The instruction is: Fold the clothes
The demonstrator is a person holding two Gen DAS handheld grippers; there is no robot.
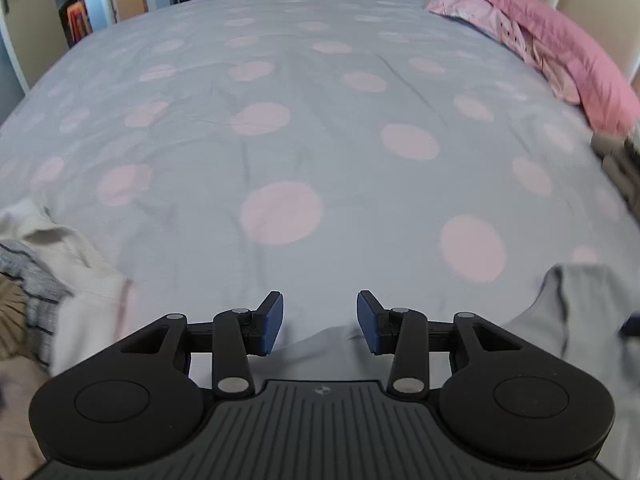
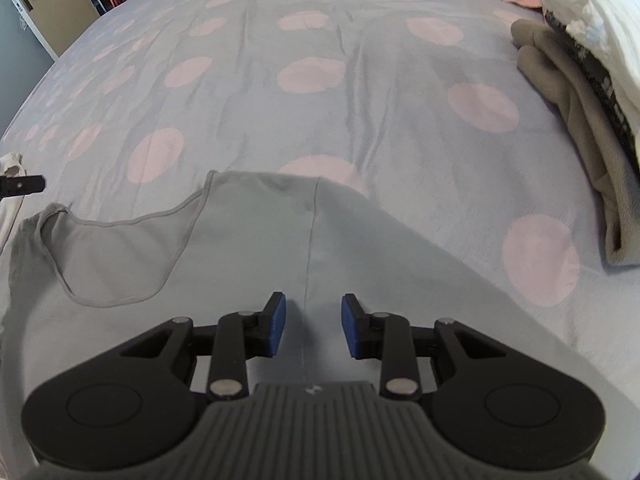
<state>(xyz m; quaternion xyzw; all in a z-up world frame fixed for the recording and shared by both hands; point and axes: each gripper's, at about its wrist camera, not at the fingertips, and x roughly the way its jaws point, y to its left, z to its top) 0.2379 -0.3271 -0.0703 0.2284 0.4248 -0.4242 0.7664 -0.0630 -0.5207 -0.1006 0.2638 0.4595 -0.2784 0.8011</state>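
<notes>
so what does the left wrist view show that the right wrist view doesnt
Only the left wrist view: the pink pillow at the headboard, a pile of unfolded clothes at lower left, and the open left gripper.
Only the right wrist view: the grey top's neckline, a folded stack, and the open right gripper above the top's seam.
Both: the polka-dot bedspread and the grey top.

Grey pink-spotted bedspread lies open centre and far; folded beige-and-white clothing stack obstructs right edge.
</notes>
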